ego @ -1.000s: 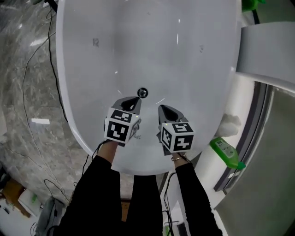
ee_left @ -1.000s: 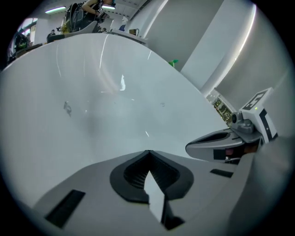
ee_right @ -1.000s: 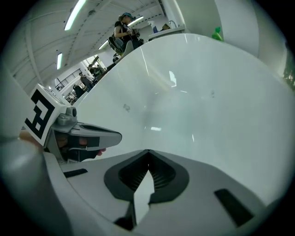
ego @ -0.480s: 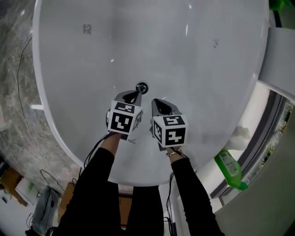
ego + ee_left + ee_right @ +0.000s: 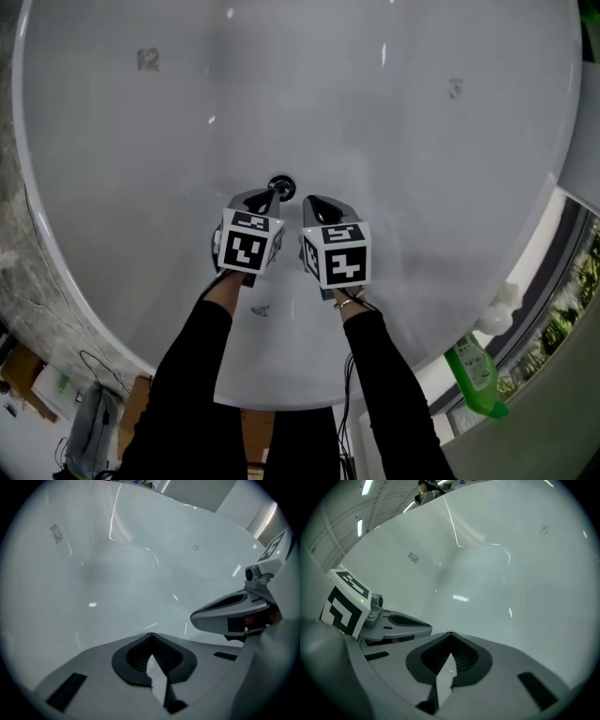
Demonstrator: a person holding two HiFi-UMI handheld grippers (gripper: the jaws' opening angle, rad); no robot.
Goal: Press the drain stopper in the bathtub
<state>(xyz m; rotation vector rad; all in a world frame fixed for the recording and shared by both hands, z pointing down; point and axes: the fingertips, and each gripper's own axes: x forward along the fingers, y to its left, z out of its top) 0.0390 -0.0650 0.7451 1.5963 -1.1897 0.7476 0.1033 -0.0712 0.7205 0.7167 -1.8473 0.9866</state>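
A: Where does it stand?

B: Above the glossy white oval bathtub; the left gripper and the right gripper hang side by side, each with fingers pressed together on nothing; the small round dark drain stopper sits on the tub floor at the left tip.

A: Touching?

B: Possibly, hard to tell from above; next, I'd judge, a centred, straight downward push.

Bathroom, white oval bathtub, grey marbled floor, green bottle beside the tub
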